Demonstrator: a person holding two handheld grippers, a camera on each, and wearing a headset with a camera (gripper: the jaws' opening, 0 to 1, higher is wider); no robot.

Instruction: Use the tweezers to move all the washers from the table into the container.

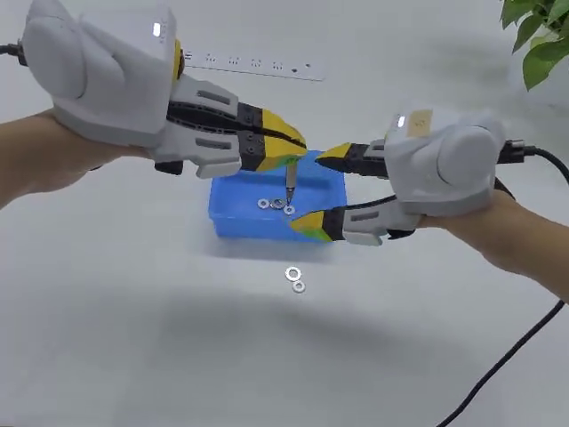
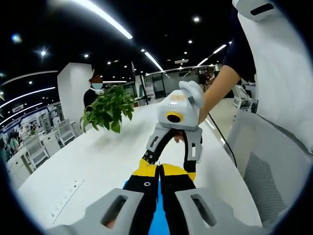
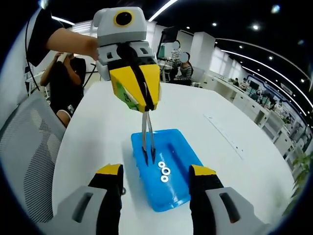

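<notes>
Clamping tweezers [image 1: 290, 183] within the container [image 1: 229, 210] rim, left tool [image 1: 294, 148] faces the wide-spread right tool [image 1: 313, 191].

Tweezers [image 1: 290, 183] hang above the container [image 1: 233, 212]; the table [image 1: 133, 342] before it lies open.

**White, yellow and blue on a pale table**

The left gripper [image 1: 292, 149] and right gripper [image 1: 311, 191] both have white shells, black arms and yellow jaw tips touched with green. The rectangular plastic container [image 1: 233, 206] is bright blue, and the smooth table [image 1: 133, 338] plain white. The small metal ring washers [image 1: 294, 277] and thin metal tweezers [image 3: 147, 139] are silver. The leafy plant [image 1: 538, 40] is green and the thin cable [image 1: 507, 356] black.
</notes>
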